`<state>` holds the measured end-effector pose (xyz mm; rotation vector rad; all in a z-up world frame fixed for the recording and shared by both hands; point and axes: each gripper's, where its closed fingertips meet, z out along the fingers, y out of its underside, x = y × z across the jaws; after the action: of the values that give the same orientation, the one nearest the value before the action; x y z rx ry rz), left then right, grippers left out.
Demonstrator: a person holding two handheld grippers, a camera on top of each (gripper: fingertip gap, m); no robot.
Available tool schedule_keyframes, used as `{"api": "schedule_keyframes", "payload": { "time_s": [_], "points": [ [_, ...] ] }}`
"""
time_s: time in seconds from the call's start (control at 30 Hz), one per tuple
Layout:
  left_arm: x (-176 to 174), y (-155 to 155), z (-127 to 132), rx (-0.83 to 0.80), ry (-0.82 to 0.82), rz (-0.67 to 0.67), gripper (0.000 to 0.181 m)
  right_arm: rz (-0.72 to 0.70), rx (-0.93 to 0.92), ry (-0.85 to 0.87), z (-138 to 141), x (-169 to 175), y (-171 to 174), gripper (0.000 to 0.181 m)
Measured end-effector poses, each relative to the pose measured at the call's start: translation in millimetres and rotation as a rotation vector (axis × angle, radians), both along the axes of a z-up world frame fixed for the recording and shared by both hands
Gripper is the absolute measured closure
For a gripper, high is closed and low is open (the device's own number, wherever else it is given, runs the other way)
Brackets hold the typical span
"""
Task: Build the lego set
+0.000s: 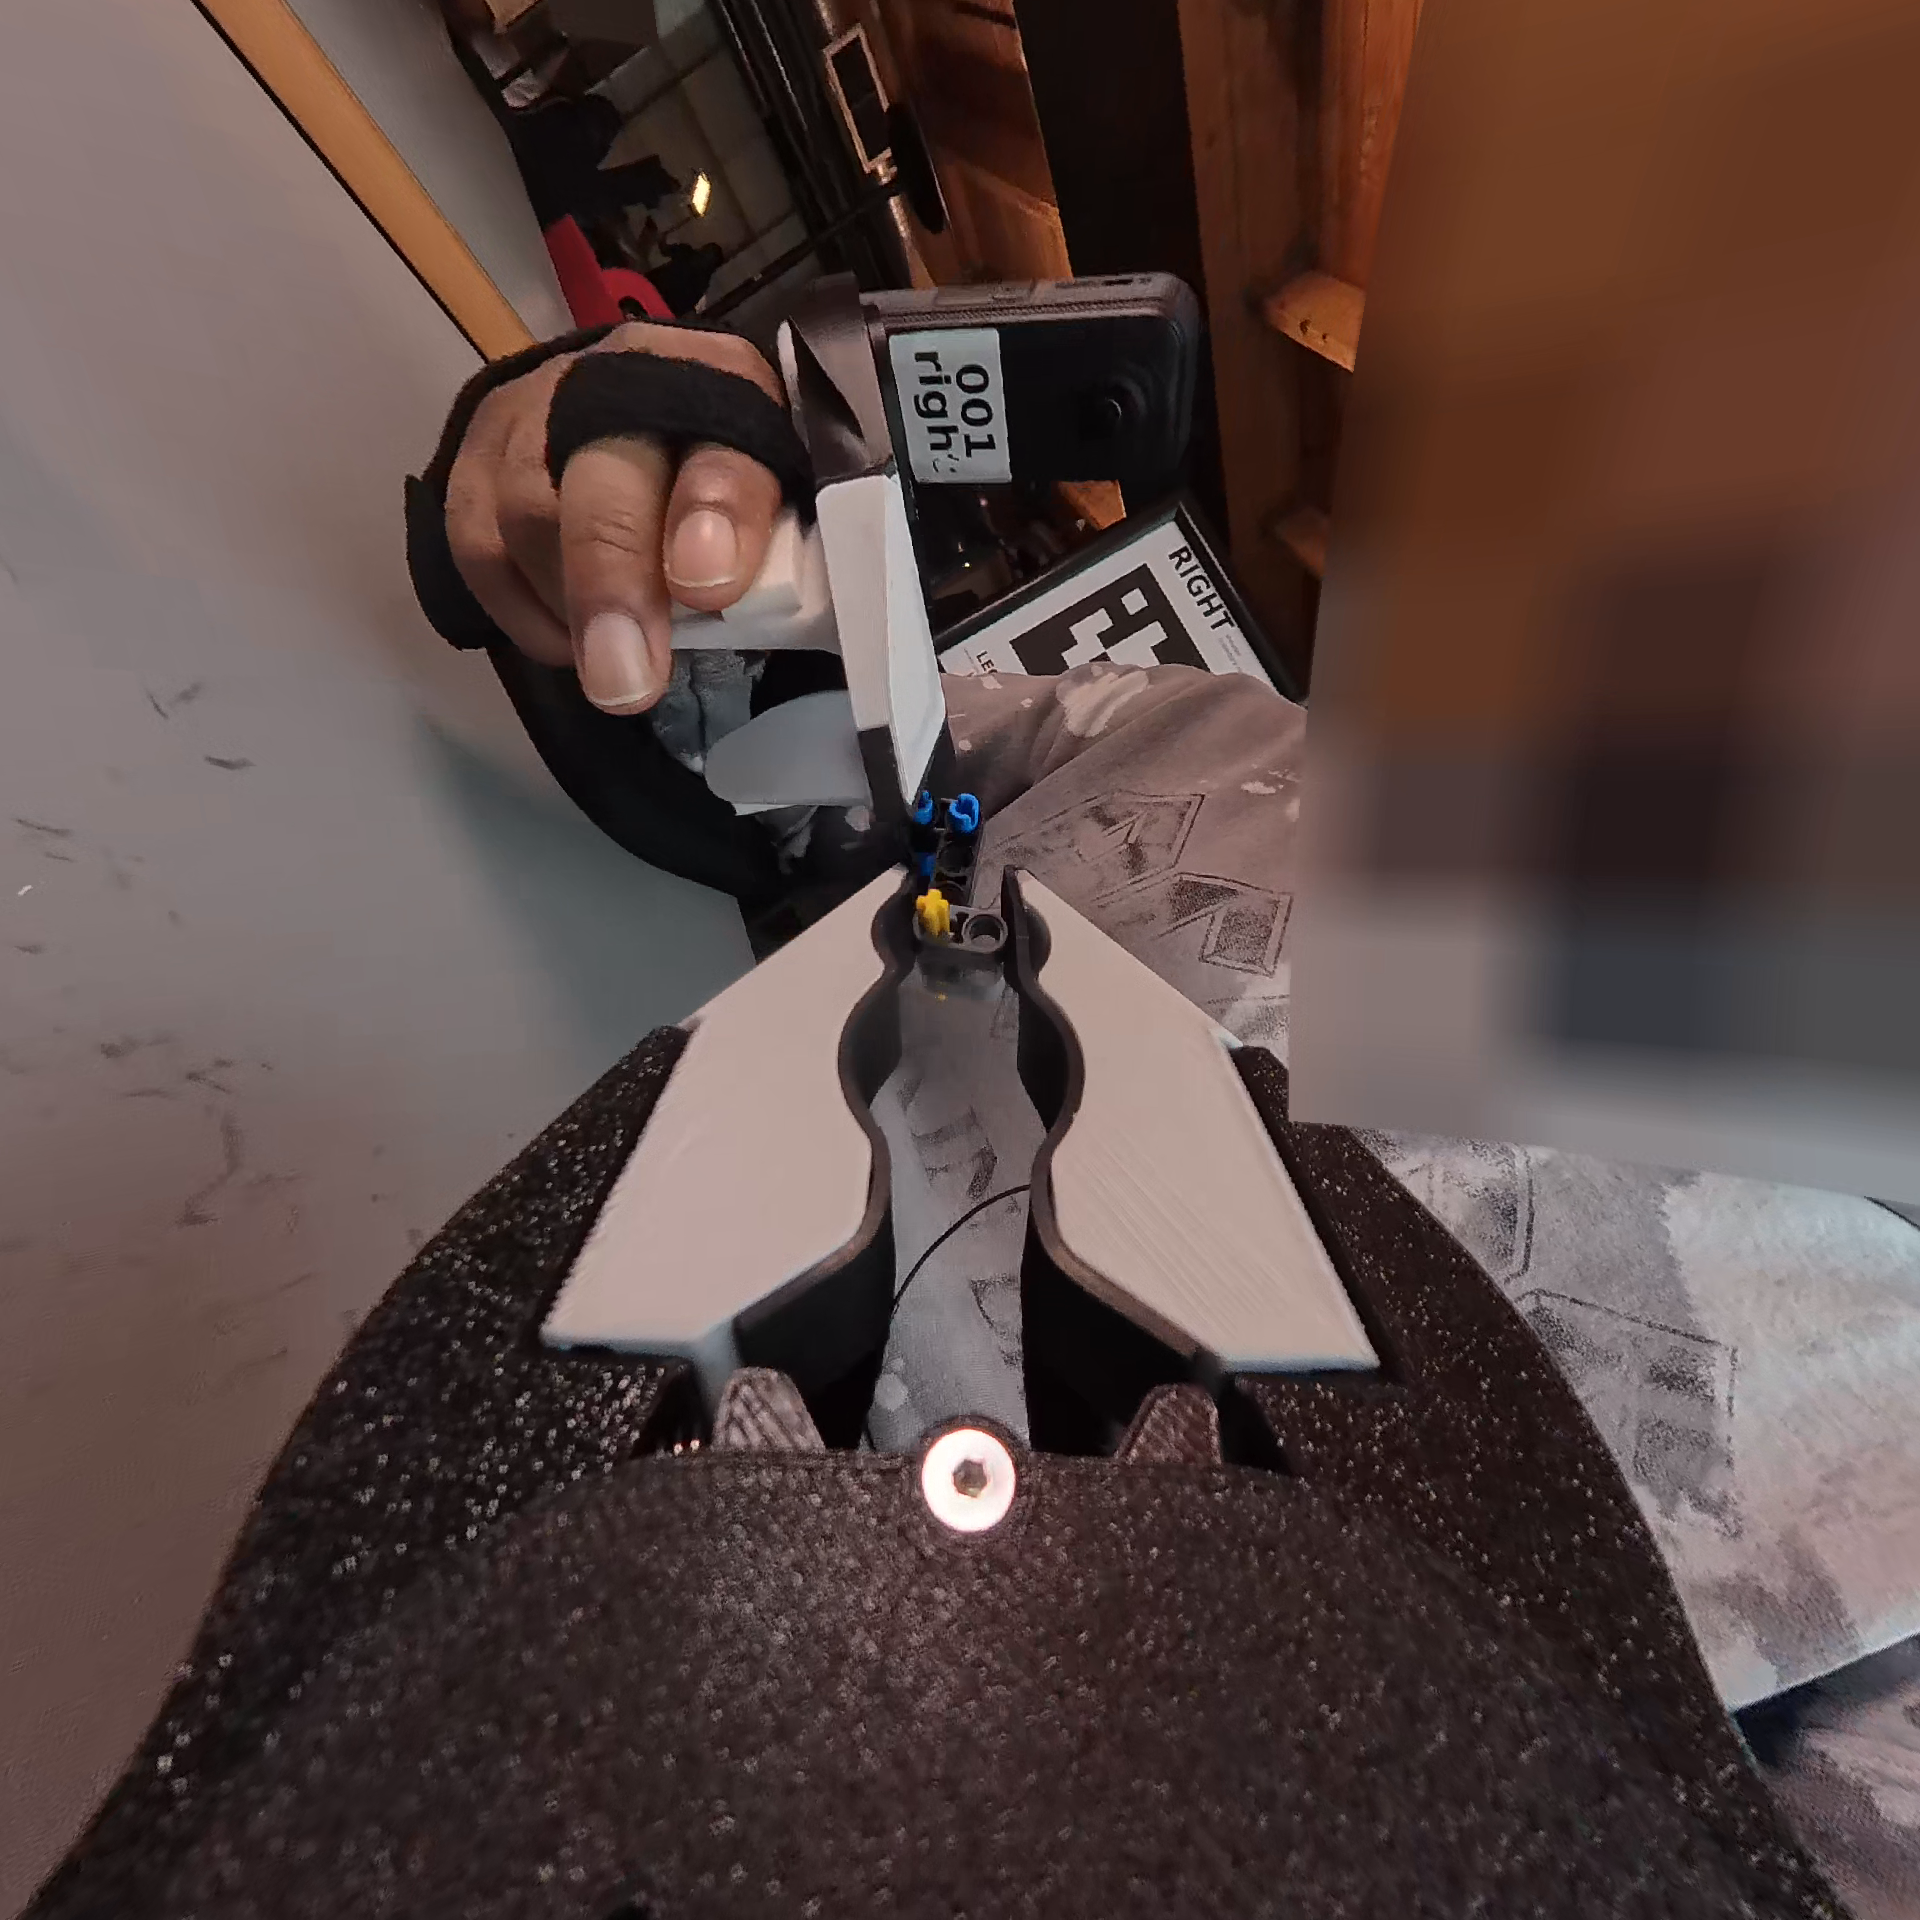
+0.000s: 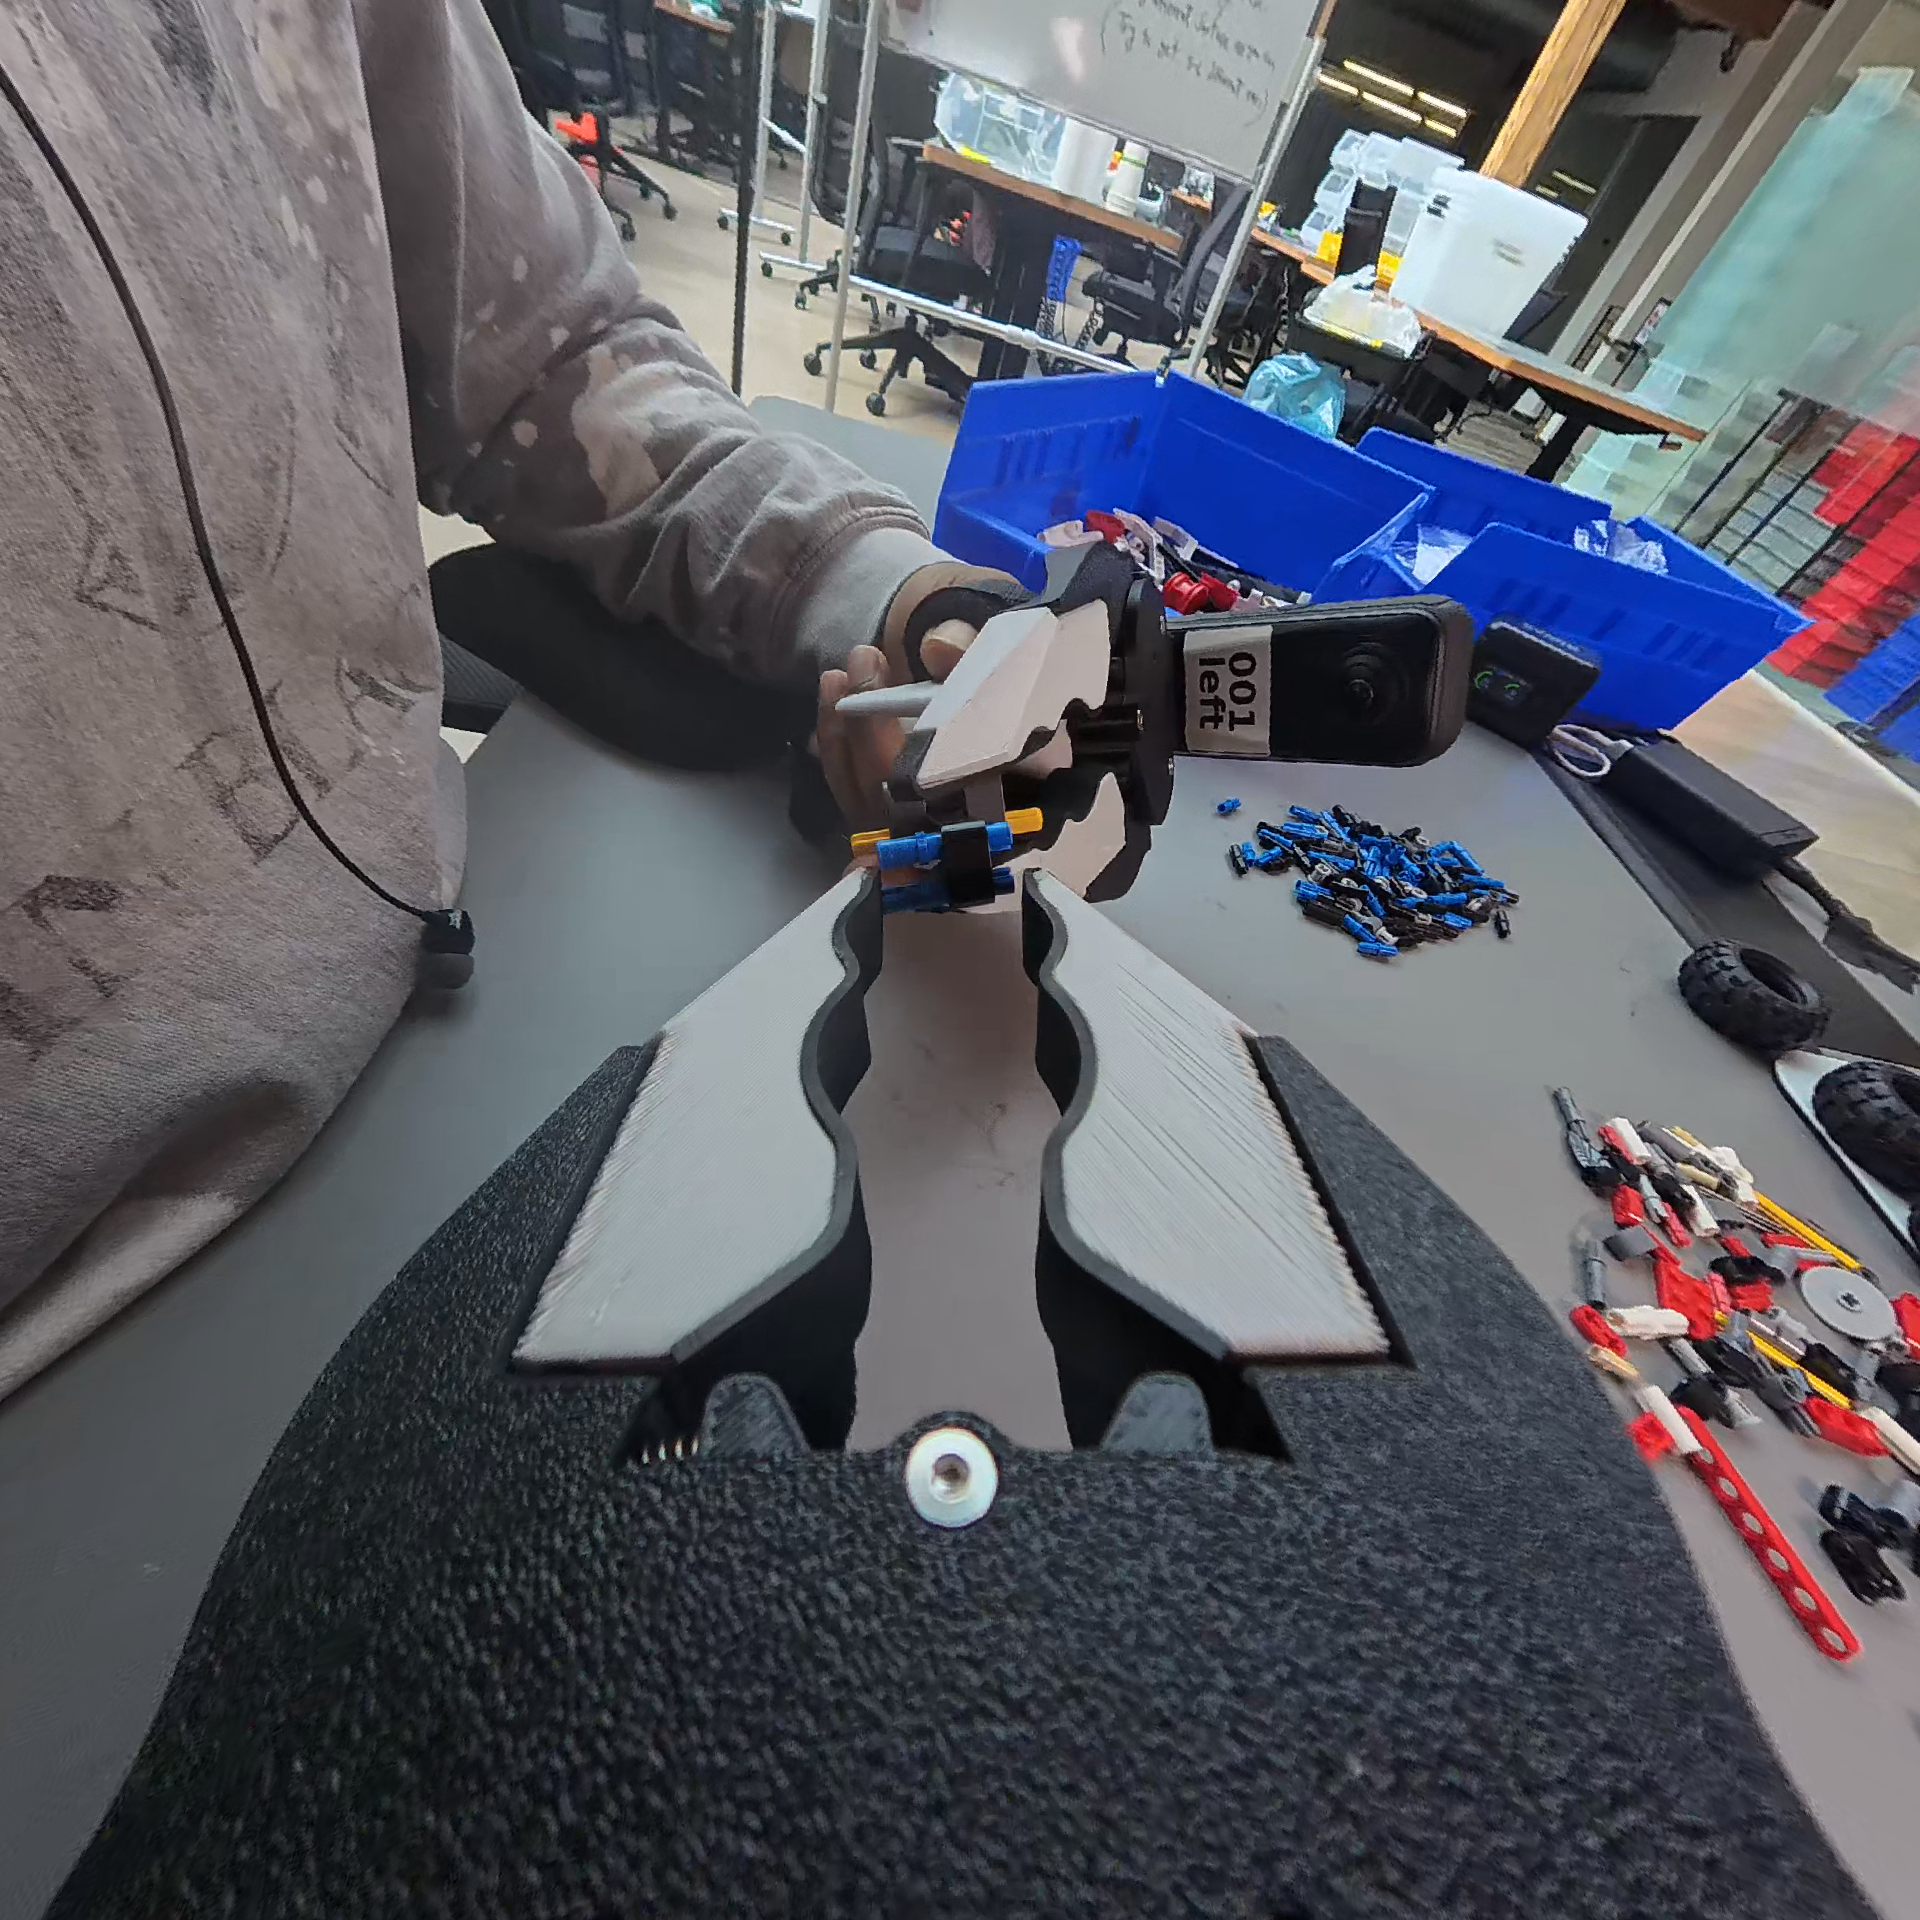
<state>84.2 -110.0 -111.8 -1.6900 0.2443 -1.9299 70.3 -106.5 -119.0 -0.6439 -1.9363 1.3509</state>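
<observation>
Now left tool (image 1: 956, 914) grips black lego assembly (image 1: 948, 883) — blue, yellow pins; right tool (image 2: 951, 894) released.

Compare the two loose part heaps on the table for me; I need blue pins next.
The blue-and-black pin pile lies farther away, tight, and holds only small blue, black and grey pieces. The mixed parts pile lies nearer, spread wide, with red beams, yellow axles, white and black pieces. Both rest loose on the grey table.

Whiteboard (image 2: 1122, 73), wooden desks (image 2: 1049, 203) and office chairs (image 2: 904, 312) behind.
</observation>
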Motion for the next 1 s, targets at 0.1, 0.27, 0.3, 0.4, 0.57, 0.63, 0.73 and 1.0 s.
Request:
{"api": "schedule_keyframes", "payload": {
  "time_s": [0.1,0.27,0.3,0.4,0.57,0.63,0.73,1.0],
  "points": [
    [7,-8,0,0.02,0.017,-0.044,0.167,0.041,-0.033,-0.001,6,6,-4,0.155],
    [9,-7,-4,-0.009,0.028,-0.052,0.167,0.039,0.033,-0.001,3,8,-5,0.151],
    [9,-6,-7,-0.024,0.037,-0.048,0.167,0.036,0.044,0.001,3,8,-4,0.148],
    [8,-1,-14,-0.075,0.048,-0.036,0.167,0.04,0.071,-0.008,0,9,-7,0.144],
    [6,5,-19,-0.112,0.066,0.006,0.166,-0.002,0.152,-0.049,-19,2,-3,0.155],
    [2,9,-19,-0.094,0.08,0.043,0.161,-0.025,0.127,-0.048,-18,-1,4,0.155],
    [-11,20,-21,-0.08,0.126,0.14,0.157,-0.089,0.1,-0.038,-13,-8,17,0.155],
    [-17,26,-16,-0.017,0.157,0.211,0.168,-0.114,0.089,0.006,-4,-11,15,0.156]
  ]
}}
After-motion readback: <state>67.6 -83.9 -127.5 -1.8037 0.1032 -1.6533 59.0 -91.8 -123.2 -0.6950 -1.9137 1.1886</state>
